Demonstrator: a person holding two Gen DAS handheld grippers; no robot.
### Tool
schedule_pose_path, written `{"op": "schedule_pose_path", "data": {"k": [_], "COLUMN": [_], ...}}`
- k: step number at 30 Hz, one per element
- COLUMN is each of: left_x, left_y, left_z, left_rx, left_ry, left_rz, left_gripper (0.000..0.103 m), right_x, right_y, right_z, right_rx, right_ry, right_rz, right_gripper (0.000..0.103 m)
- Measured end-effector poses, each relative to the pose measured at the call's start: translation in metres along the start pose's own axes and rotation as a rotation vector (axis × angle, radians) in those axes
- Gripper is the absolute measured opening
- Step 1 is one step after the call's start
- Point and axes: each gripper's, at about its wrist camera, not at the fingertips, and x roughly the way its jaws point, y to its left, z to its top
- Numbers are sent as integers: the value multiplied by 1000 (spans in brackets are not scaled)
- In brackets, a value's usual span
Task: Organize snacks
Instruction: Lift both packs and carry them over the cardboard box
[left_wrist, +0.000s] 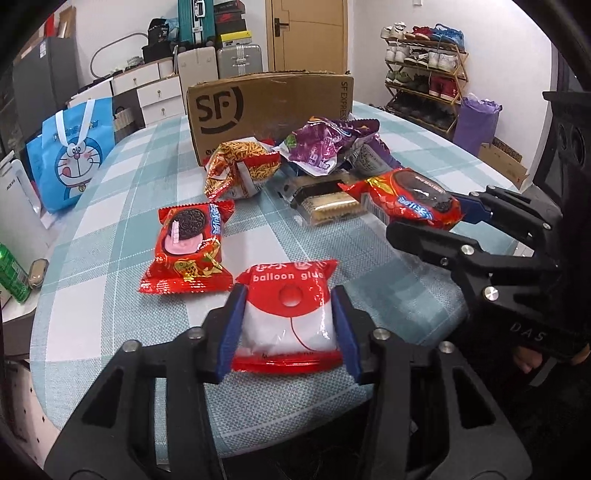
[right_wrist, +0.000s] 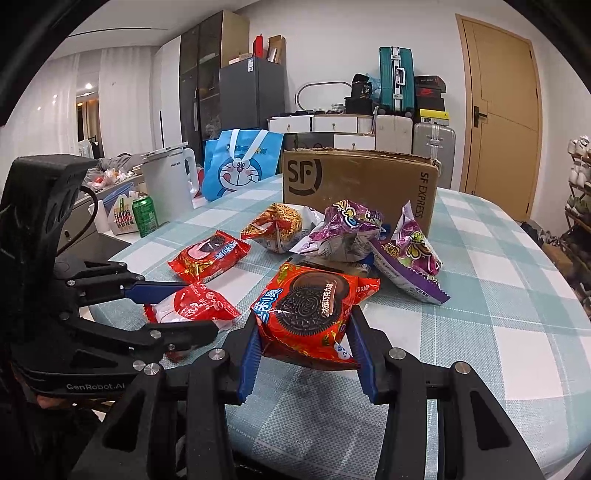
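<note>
My left gripper (left_wrist: 290, 306) is shut on a red and white "balloon glue" packet (left_wrist: 290, 314), held just over the table's near edge; both also show in the right wrist view, gripper (right_wrist: 173, 306) and packet (right_wrist: 192, 306). My right gripper (right_wrist: 304, 332) is shut on a red chocolate Oreo packet (right_wrist: 310, 306), lifted a little above the table; the left wrist view shows this gripper (left_wrist: 428, 221) and its packet (left_wrist: 410, 199) too. An open SF Express cardboard box (left_wrist: 266, 110) stands at the back of the table (left_wrist: 118, 295).
On the table lie a red strawberry Oreo packet (left_wrist: 188, 247), a noodle-snack bag (left_wrist: 240, 166), purple bags (left_wrist: 325, 144) and a clear cracker pack (left_wrist: 325, 206). A Doraemon bag (left_wrist: 74, 155), green can (right_wrist: 144, 216) and white kettle (right_wrist: 168, 181) stand left. A shoe rack (left_wrist: 424, 74) is far right.
</note>
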Motion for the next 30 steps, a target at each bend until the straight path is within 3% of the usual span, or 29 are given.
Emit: {"op": "schedule_pose_path", "data": {"k": [6, 17, 22, 30], "left_x": [-9, -36, -44, -55], "left_y": [3, 30, 37, 26], "left_z": [3, 25, 46, 97], "left_rx": [-15, -135, -180, -134], "left_ry": [-56, -155, -184, -282], "left_rz": [0, 7, -7, 19], "left_gripper": [39, 39, 39, 39], "right_x": [-4, -16, -21, -21], "right_y": [-1, -12, -18, -42], "right_z": [1, 19, 39, 81], "right_rx": [0, 23, 20, 67], "right_ry": [-18, -70, -108, -144], "right_rz": [-5, -17, -18, -6], "right_gripper": [44, 44, 44, 44]}}
